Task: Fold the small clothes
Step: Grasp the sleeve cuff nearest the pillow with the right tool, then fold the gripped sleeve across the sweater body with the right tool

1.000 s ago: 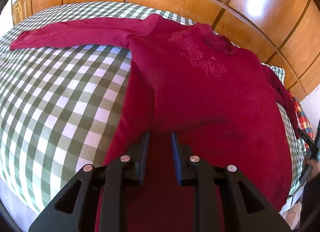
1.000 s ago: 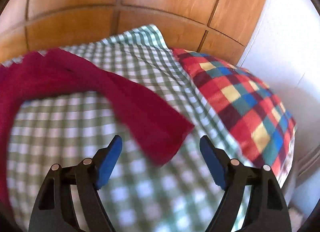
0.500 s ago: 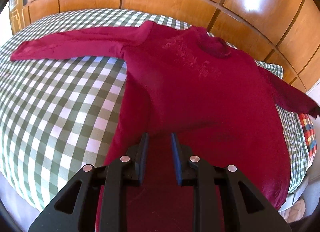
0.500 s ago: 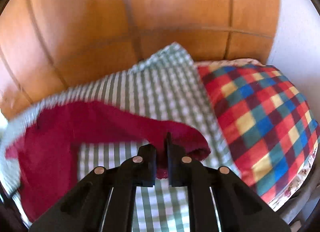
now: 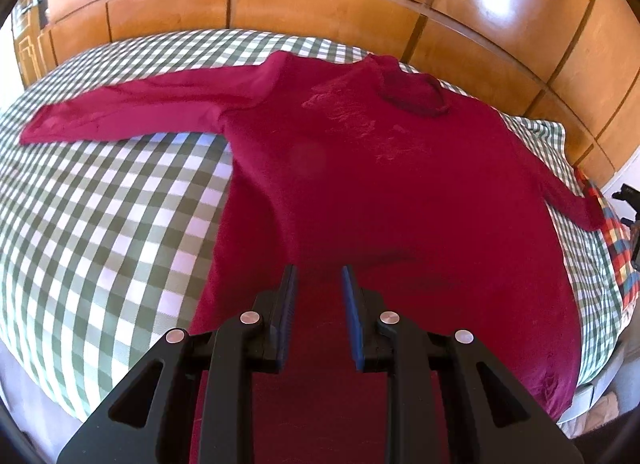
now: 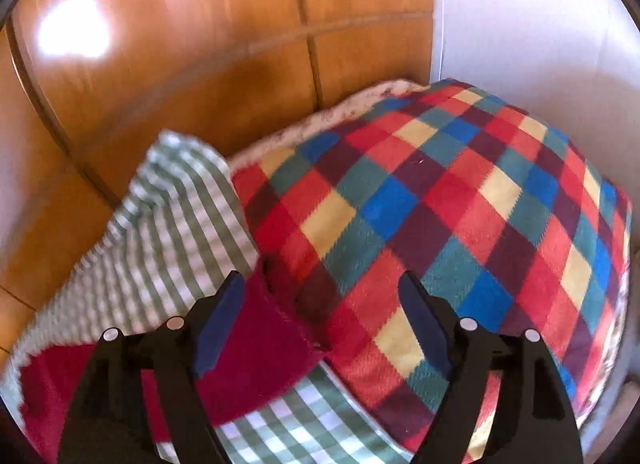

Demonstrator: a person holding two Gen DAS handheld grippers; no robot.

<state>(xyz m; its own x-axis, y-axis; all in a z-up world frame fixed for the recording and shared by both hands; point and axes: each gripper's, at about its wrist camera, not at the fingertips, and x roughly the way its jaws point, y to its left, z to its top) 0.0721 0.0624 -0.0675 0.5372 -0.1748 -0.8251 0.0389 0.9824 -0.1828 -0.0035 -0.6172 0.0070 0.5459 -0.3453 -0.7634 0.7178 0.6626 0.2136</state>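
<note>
A dark red long-sleeved sweater [image 5: 360, 183] lies face up on the green-checked bed [image 5: 100, 203], its left sleeve [image 5: 132, 111] stretched straight out. My left gripper [image 5: 319, 288] is at the near hem, its narrow jaws shut on a bunch of the red fabric. The sweater's right sleeve [image 5: 568, 199] reaches out to the plaid pillow. In the right wrist view that sleeve's cuff [image 6: 256, 344] lies flat on the bed beside the pillow. My right gripper [image 6: 320, 304] hovers over it with its jaws opening wide, and the pads press on nothing.
A pillow [image 6: 440, 203] in red, blue, yellow and green plaid sits at the bed's right end against a white wall [image 6: 520, 23]. Polished wooden panels [image 5: 320, 3] run along the far side of the bed. The bed's near edge [image 5: 40, 364] drops off at lower left.
The right gripper shut on the sleeve cuff, carried it out toward the plaid pillow, then opened and let it go. The left gripper rose a little, still holding the hem.
</note>
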